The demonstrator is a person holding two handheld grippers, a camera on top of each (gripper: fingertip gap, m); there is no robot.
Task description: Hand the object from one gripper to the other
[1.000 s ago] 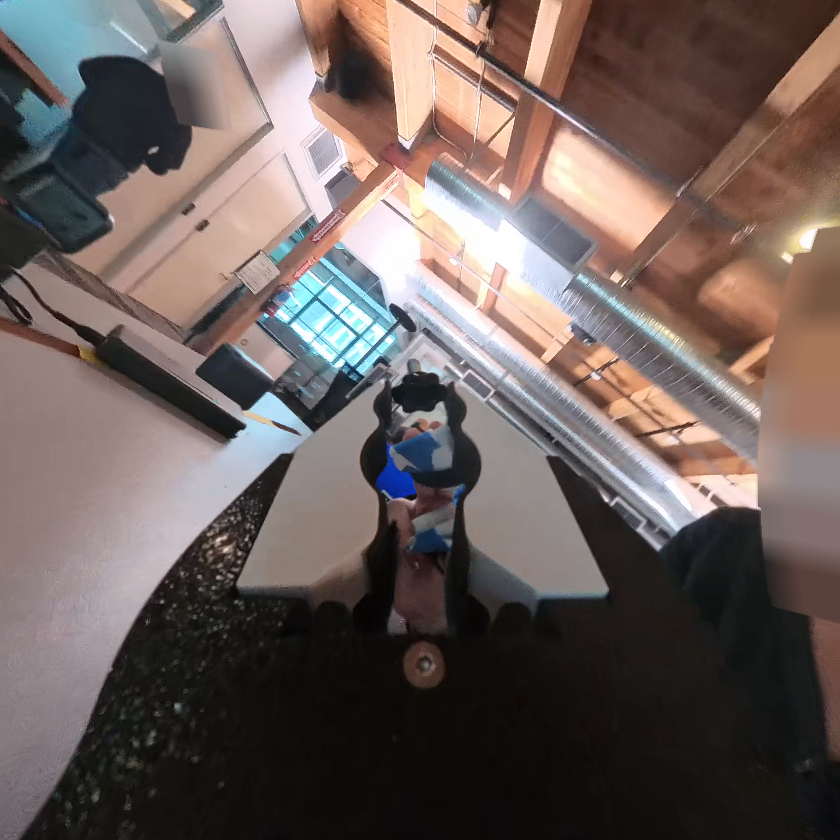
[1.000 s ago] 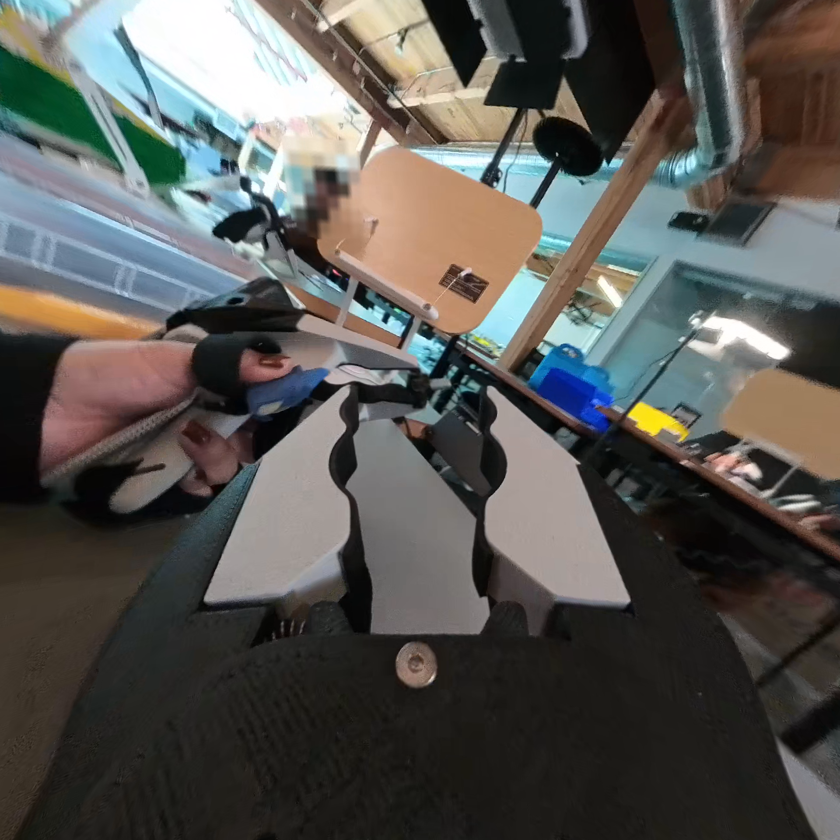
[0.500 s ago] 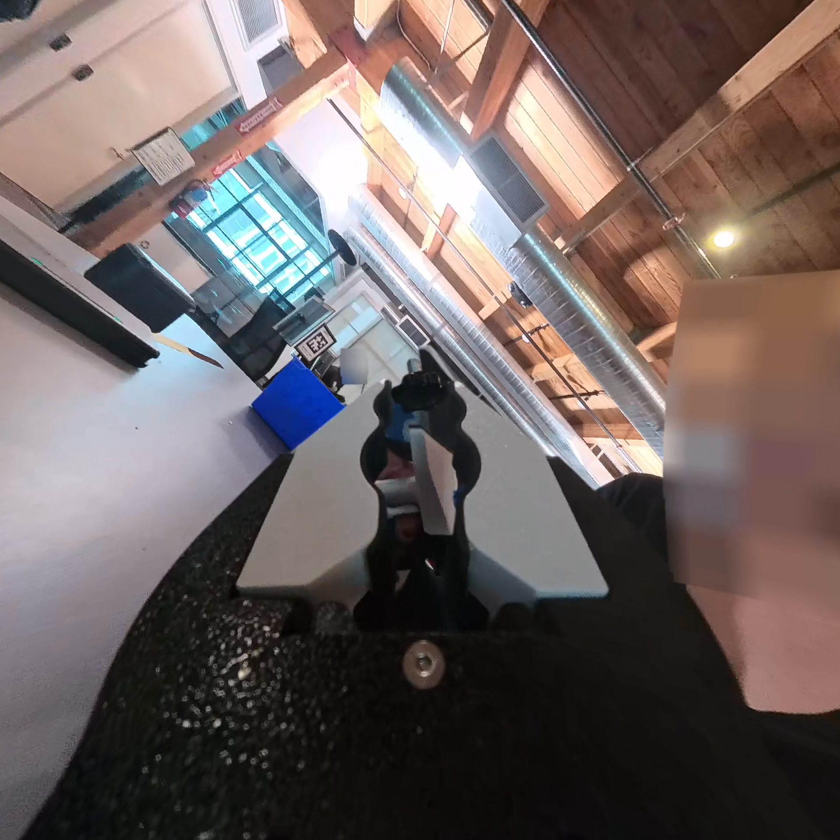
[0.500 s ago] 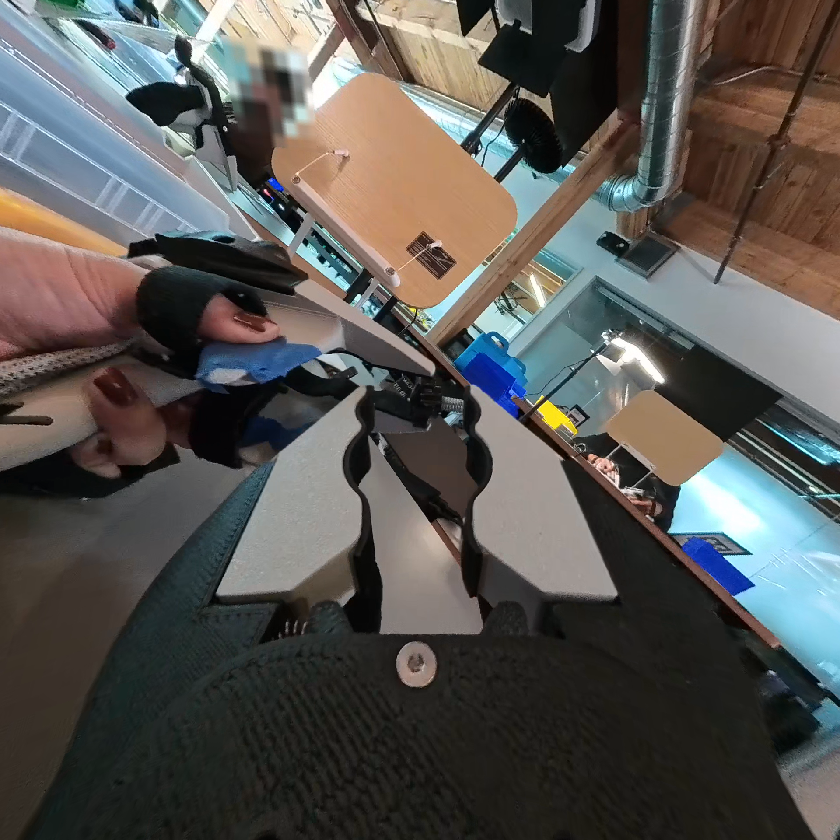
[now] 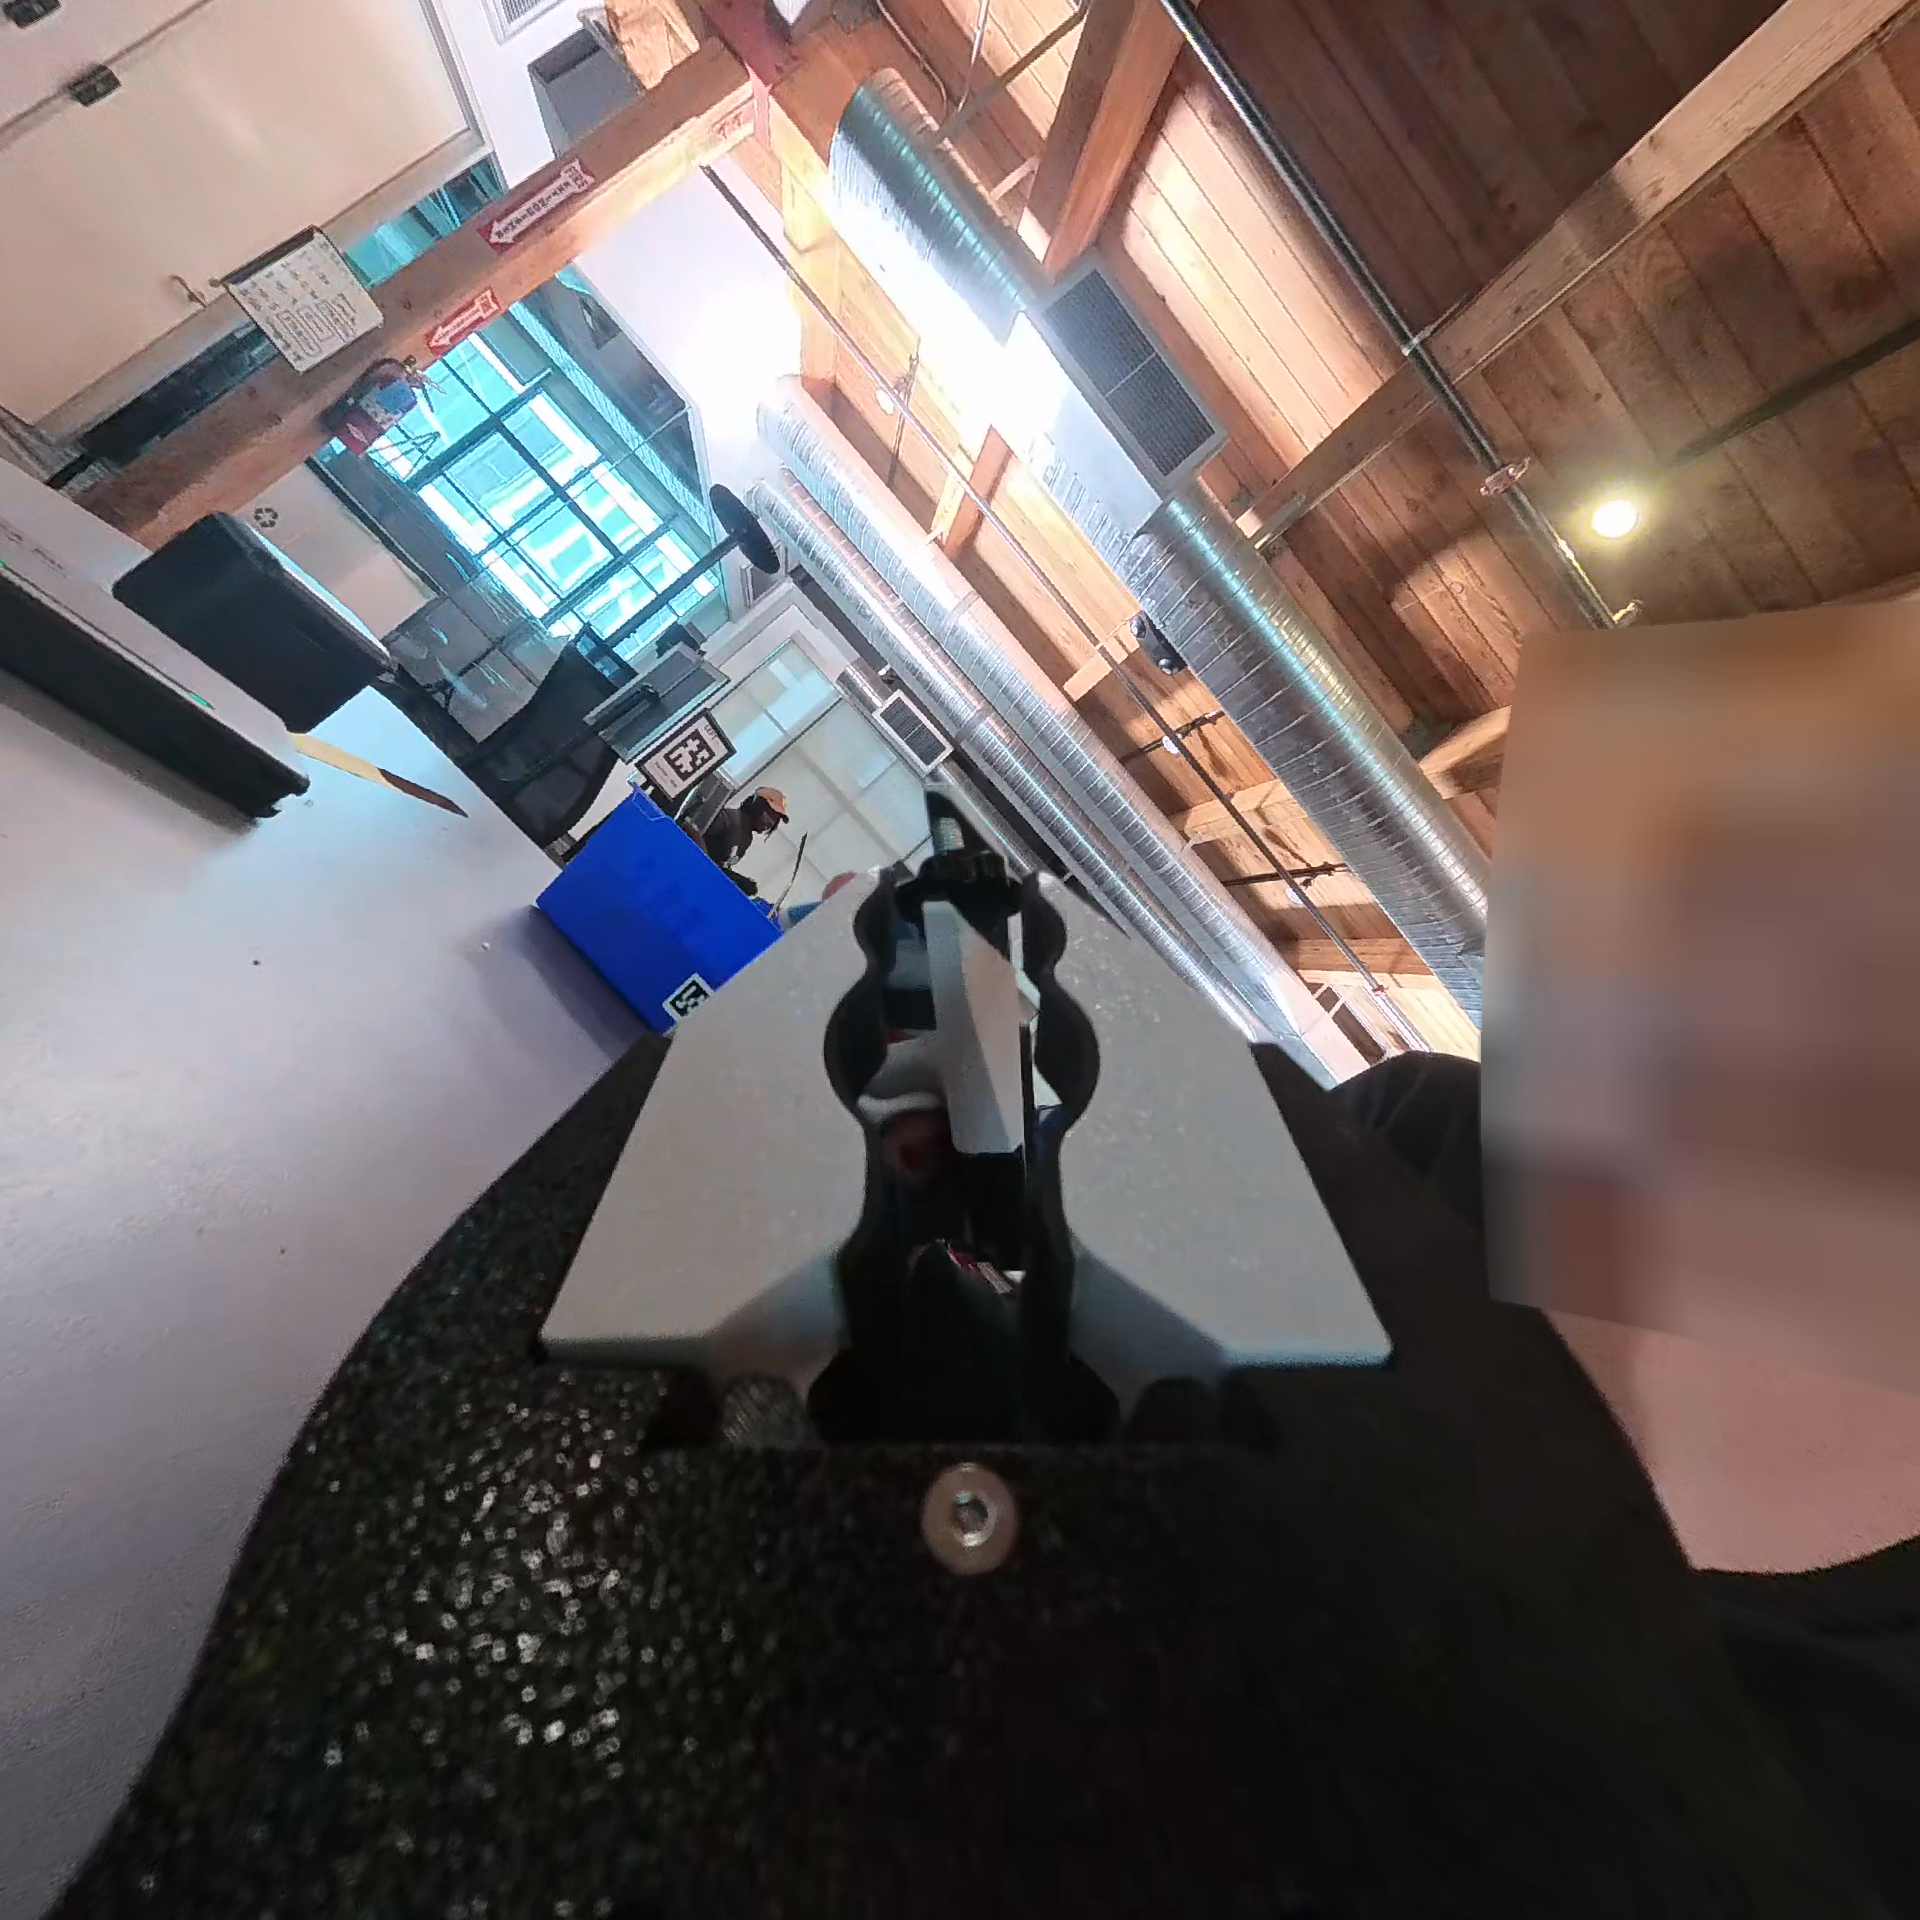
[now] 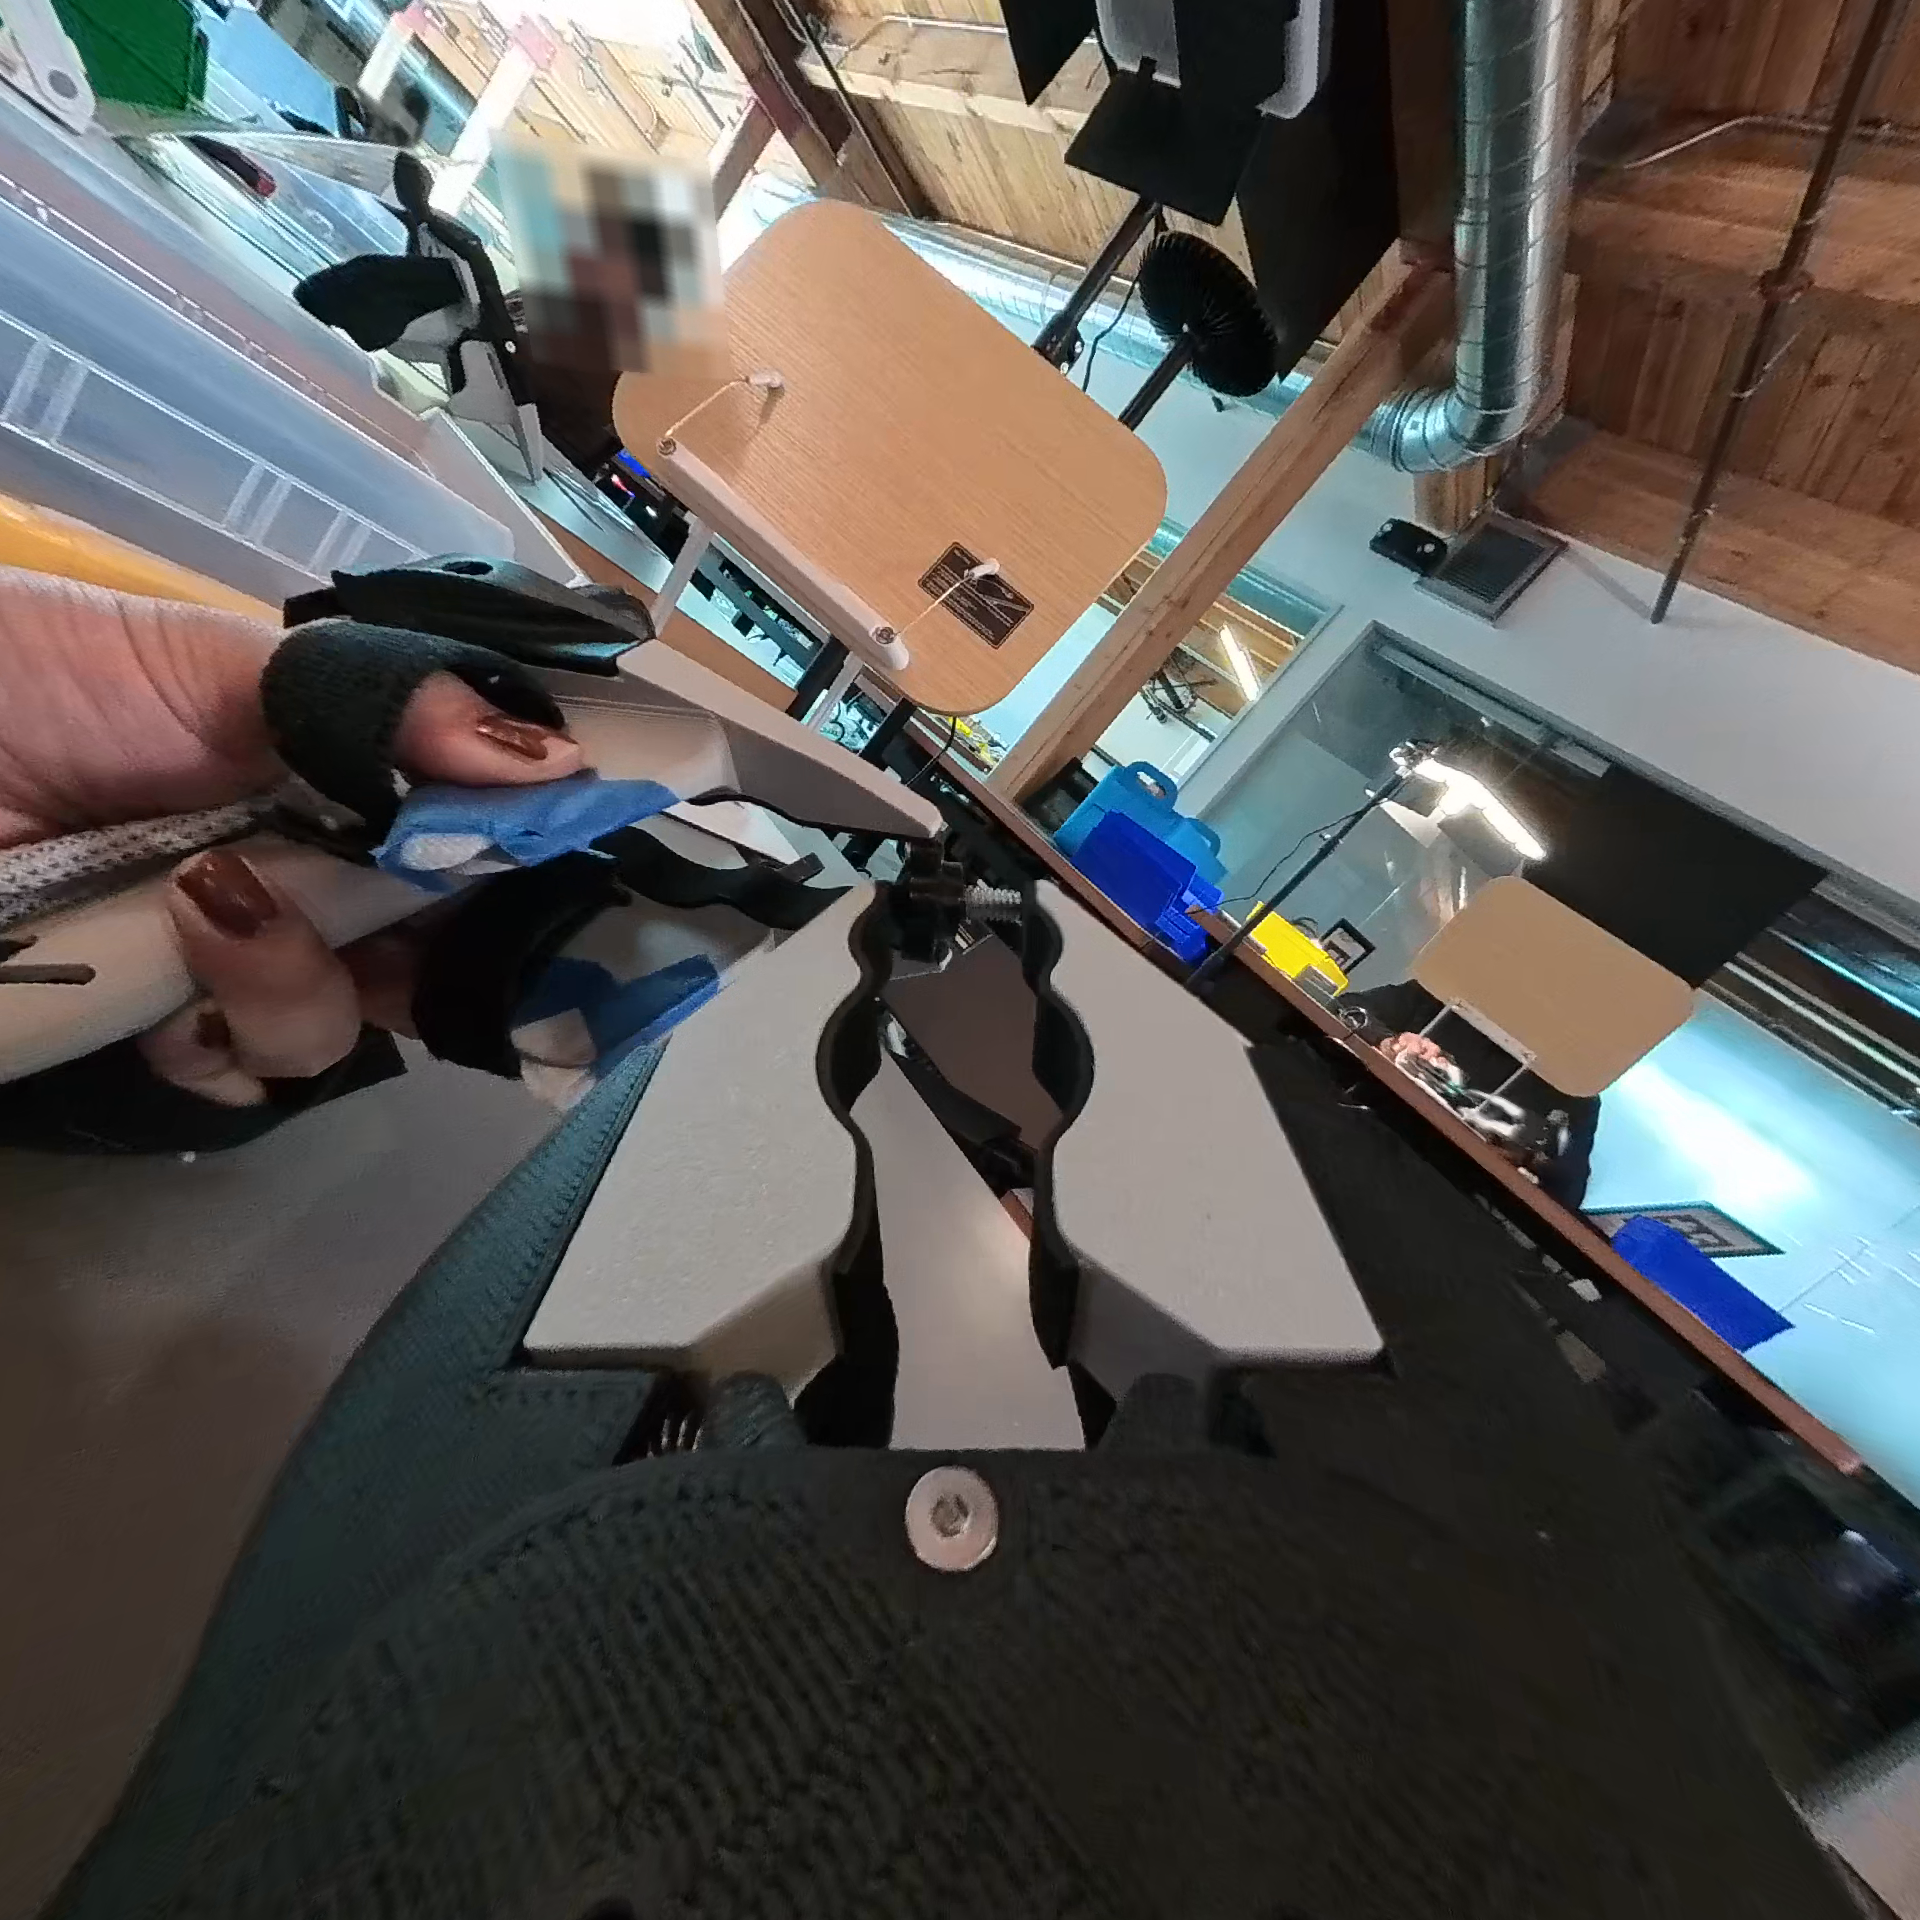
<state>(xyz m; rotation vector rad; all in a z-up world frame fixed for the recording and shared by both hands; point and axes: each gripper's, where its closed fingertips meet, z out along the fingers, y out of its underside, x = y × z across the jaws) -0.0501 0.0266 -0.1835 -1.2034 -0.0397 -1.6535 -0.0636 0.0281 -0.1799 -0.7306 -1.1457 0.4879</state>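
Note:
The object is a small black knob with a threaded screw (image 6: 928, 906). In the right wrist view it lies crosswise between the tips of my right gripper (image 6: 961, 904), knob against the left finger and screw end at the right finger. My left gripper comes in from the left, and its grey fingers (image 6: 810, 779) meet at the same knob. In the left wrist view the knob (image 5: 958, 868) sits between the tips of my left gripper (image 5: 961, 888), thread pointing up. One grey finger of the right gripper (image 5: 977, 1039) shows edge-on between the left jaws.
A gloved hand (image 6: 156, 727) holds the left gripper, which has blue tape (image 6: 520, 821) on it. A white table (image 5: 208, 1039) with a blue bin (image 5: 655, 925) lies to the left. A wooden board on a stand (image 6: 894, 457) and blue boxes (image 6: 1132, 852) stand behind. The tips of both grippers are at nearly the same place.
The right gripper's jaws have narrowed from wide open down onto the knob and screw. The left gripper has kept hold of the knob while both grippers tilted and turned.

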